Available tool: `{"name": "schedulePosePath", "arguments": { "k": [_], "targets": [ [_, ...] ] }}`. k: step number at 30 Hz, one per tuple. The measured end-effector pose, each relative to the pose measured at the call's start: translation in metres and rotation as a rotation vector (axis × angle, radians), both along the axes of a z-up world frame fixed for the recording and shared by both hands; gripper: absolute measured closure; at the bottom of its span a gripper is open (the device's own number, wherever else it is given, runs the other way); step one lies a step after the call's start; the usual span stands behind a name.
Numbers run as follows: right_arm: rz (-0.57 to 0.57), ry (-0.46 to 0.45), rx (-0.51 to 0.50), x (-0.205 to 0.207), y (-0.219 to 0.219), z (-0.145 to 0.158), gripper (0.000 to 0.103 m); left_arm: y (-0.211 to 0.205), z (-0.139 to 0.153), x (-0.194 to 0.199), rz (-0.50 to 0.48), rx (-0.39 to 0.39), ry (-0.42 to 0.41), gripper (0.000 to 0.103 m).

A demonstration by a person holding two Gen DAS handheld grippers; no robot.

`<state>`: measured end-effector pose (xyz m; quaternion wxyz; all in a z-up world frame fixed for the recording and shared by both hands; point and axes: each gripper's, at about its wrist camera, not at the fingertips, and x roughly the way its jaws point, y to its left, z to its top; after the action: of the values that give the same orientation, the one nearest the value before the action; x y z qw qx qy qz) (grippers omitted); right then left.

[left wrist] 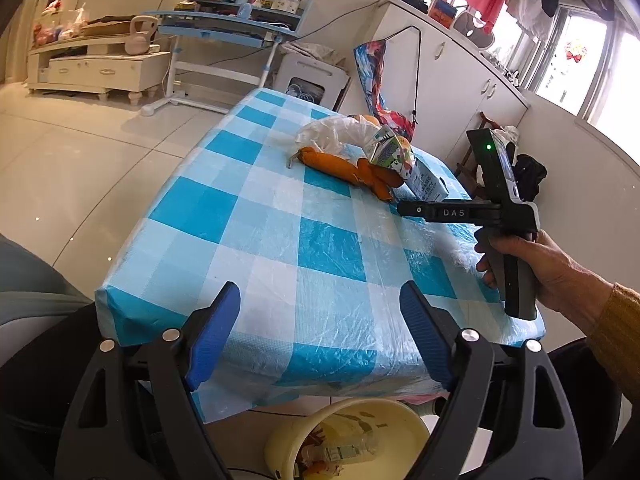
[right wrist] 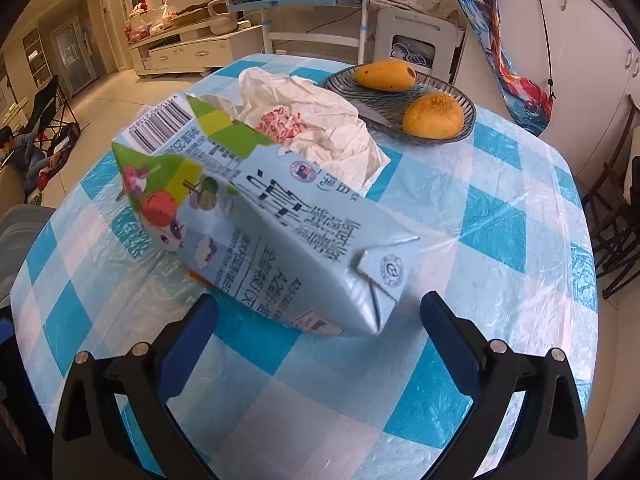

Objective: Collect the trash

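Note:
A crumpled light-blue drink carton (right wrist: 272,232) lies on its side on the blue-and-white checked table (right wrist: 500,280). My right gripper (right wrist: 320,300) is open just short of the carton's near end; the pads do not touch it. Behind the carton sits a crumpled white bag (right wrist: 320,116). In the left wrist view the carton (left wrist: 400,160) rests against orange peels (left wrist: 332,164) and the bag (left wrist: 332,132), with a hand (left wrist: 552,276) holding the right gripper (left wrist: 408,208) beside them. My left gripper (left wrist: 320,292) is open and empty over the table's near edge.
A yellow bin (left wrist: 344,406) with trash in it stands on the floor below the table's near edge. A dark glass plate (right wrist: 468,112) with two yellow fruits (right wrist: 434,116) is at the table's far right. Chairs and white cabinets stand to the right.

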<state>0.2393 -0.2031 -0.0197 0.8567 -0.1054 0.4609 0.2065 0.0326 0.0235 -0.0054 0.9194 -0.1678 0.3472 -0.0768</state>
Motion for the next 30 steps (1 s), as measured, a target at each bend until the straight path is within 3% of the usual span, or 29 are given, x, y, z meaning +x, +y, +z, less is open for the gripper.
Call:
{"name": "schedulePosePath", "arguments": {
  "k": [7, 16, 23, 30],
  "targets": [
    [0.000, 0.007, 0.009, 0.001, -0.001, 0.000, 0.006, 0.005, 0.001, -0.005, 0.032, -0.019, -0.003, 0.022],
    [0.000, 0.007, 0.010, 0.000, -0.001, 0.000, 0.006, -0.005, -0.006, -0.009, 0.000, 0.016, 0.018, 0.021],
    [0.000, 0.007, 0.009, 0.001, -0.001, 0.000, 0.006, 0.012, -0.007, -0.008, 0.022, -0.075, 0.029, 0.021],
    [0.000, 0.007, 0.009, 0.001, -0.001, 0.000, 0.006, 0.007, -0.005, -0.009, 0.002, -0.079, 0.015, 0.021]
  ]
}}
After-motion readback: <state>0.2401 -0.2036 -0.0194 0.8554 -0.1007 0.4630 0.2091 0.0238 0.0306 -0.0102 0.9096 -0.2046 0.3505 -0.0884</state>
